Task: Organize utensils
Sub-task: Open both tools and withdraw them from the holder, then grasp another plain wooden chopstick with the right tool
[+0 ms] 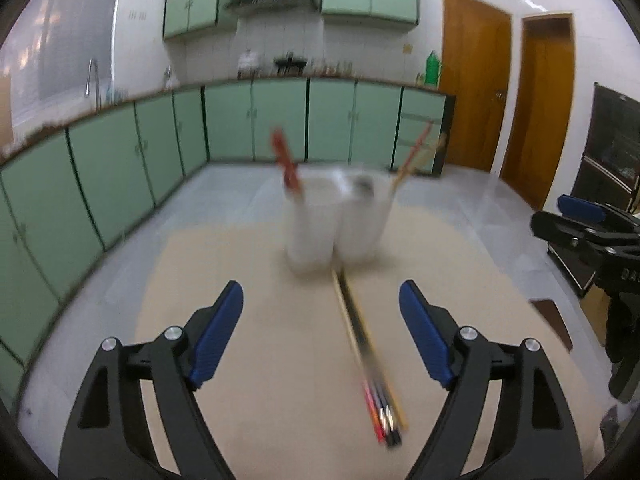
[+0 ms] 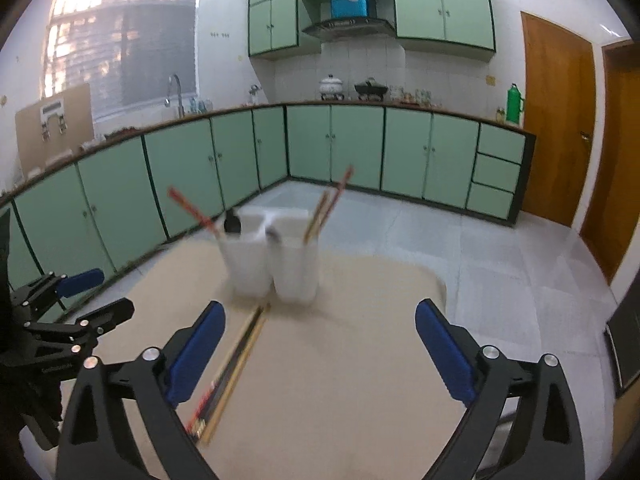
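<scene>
Two white holder cups (image 1: 332,220) (image 2: 276,264) stand side by side on a beige table (image 1: 280,380) (image 2: 360,360). Red chopsticks (image 1: 286,160) (image 2: 192,210) lean out of the left cup. A red and a wooden chopstick (image 1: 414,156) (image 2: 328,204) stand in the right one. A bundle of chopsticks (image 1: 368,360) (image 2: 232,364) lies flat on the table in front of the cups. My left gripper (image 1: 320,308) hovers open above the bundle, nothing between its pads. My right gripper (image 2: 320,328) is open and empty, with the bundle under its left finger.
Green cabinets (image 2: 332,148) run along the far walls, with a sink tap (image 2: 176,92) at the left. Wooden doors (image 2: 560,120) stand at the right. My left gripper (image 2: 72,312) shows at the left edge of the right wrist view, my right gripper (image 1: 592,232) at the right edge of the left wrist view.
</scene>
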`<state>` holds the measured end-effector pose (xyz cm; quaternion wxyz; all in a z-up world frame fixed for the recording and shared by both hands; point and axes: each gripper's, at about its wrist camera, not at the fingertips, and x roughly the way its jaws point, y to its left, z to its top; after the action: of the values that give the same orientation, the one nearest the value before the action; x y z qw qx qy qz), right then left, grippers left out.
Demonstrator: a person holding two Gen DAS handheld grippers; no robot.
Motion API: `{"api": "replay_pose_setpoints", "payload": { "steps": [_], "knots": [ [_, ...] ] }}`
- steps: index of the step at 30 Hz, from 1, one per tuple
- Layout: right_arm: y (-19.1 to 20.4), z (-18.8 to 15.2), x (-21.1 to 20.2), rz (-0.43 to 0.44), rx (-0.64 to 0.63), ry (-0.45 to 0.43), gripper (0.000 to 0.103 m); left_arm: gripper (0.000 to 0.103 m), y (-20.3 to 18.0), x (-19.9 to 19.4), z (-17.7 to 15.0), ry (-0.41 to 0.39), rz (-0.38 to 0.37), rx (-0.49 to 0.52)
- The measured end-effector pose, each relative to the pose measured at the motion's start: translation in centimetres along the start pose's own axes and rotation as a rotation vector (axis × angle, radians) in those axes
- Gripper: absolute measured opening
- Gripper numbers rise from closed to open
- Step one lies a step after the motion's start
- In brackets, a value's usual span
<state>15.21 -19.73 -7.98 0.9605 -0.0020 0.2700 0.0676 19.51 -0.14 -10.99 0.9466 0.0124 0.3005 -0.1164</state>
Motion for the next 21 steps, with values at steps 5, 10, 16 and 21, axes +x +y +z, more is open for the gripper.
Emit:
{"api": "replay_pose_setpoints", "payload": {
  "steps": [5, 10, 16, 21],
  "knots": [
    [1.5, -4.9, 1.4, 0.022, 0.037, 0.089, 0.094, 0.078, 1.5, 1.5, -4.7, 0.111, 0.041, -0.046],
    [3.8, -8.6, 2.7, 0.026, 0.038, 0.164, 0.083, 0.078, 2.1, 2.6, -7.7, 0.197, 0.083, -0.028],
    [6.4, -11.3, 4.4, 0.060, 0.053, 0.255, 0.062, 0.079, 2.9, 3.1, -9.5, 0.255, 0.116, -0.018],
    [8.4, -12.3, 5.3, 0.095, 0.038, 0.296, 0.044, 0.081, 3.7, 2.9, -10.4, 0.269, 0.127, -0.020]
  ]
}}
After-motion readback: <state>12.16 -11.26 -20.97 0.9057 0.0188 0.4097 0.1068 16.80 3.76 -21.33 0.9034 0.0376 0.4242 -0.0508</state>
